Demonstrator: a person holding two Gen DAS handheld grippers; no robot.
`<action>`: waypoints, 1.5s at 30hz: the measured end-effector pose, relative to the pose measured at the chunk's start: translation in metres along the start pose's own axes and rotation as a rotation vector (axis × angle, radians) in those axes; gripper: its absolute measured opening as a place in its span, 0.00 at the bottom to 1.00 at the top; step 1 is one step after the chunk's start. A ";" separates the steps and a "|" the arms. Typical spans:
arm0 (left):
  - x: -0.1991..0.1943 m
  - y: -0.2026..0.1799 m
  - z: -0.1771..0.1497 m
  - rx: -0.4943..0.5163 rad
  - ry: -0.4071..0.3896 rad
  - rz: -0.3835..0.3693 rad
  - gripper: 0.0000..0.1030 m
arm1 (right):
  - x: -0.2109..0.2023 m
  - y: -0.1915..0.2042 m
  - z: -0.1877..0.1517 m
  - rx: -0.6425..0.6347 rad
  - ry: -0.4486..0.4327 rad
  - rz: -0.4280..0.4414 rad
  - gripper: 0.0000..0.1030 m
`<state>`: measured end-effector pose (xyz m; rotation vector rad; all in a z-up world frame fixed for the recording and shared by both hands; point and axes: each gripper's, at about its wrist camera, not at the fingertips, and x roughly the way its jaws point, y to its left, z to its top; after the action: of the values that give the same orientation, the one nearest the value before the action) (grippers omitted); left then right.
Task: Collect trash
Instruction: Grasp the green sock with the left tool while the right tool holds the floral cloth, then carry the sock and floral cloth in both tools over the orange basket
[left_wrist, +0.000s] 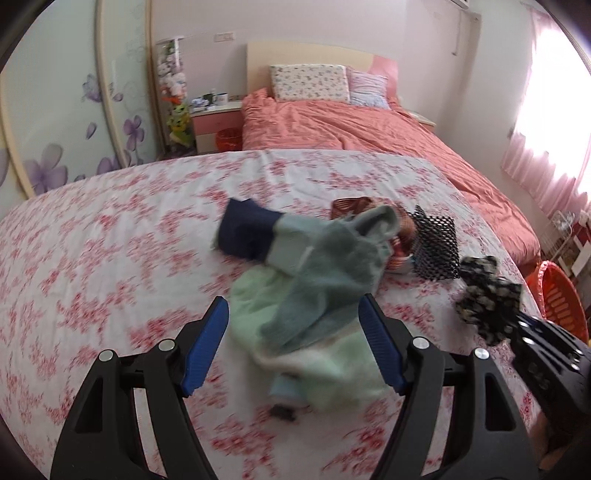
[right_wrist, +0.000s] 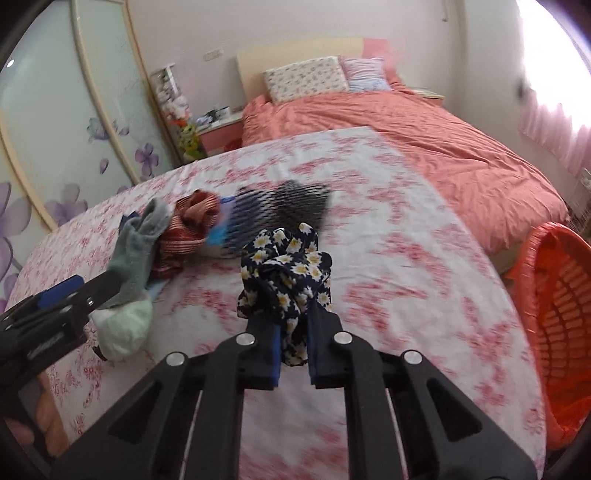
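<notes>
A heap of small cloth items lies on the white, red-flowered sheet (left_wrist: 110, 240): a grey sock (left_wrist: 332, 251), a pale green cloth (left_wrist: 266, 295) and a navy piece (left_wrist: 247, 229). My left gripper (left_wrist: 295, 321) stands open astride this heap, one blue pad on each side of it. It also shows at the left edge of the right wrist view as the left gripper (right_wrist: 62, 291). My right gripper (right_wrist: 293, 321) is shut on a black cloth with daisy print (right_wrist: 284, 266), which bunches above the pads. That cloth (left_wrist: 487, 295) and the right gripper (left_wrist: 532, 332) sit at the right of the left wrist view.
A black mesh sleeve (right_wrist: 280, 206) and a red striped cloth (right_wrist: 192, 221) lie behind the heap. An orange slatted basket (right_wrist: 561, 314) stands off the bed's right side. A salmon duvet (right_wrist: 406, 122) and pillows are beyond; a flowered wardrobe door (left_wrist: 55, 110) is left.
</notes>
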<state>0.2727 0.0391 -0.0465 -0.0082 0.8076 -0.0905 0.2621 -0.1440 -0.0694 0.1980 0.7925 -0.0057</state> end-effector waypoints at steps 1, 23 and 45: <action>0.004 -0.005 0.002 0.013 0.006 0.000 0.70 | -0.002 -0.005 -0.001 0.008 -0.001 -0.004 0.11; -0.043 0.018 0.008 -0.041 -0.047 -0.009 0.16 | -0.039 -0.027 -0.011 0.027 -0.029 -0.007 0.11; -0.016 0.060 -0.054 -0.144 0.110 0.033 0.35 | -0.018 -0.018 -0.032 0.001 0.058 -0.045 0.16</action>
<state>0.2277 0.1018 -0.0748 -0.1261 0.9225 -0.0012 0.2258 -0.1573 -0.0816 0.1820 0.8551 -0.0425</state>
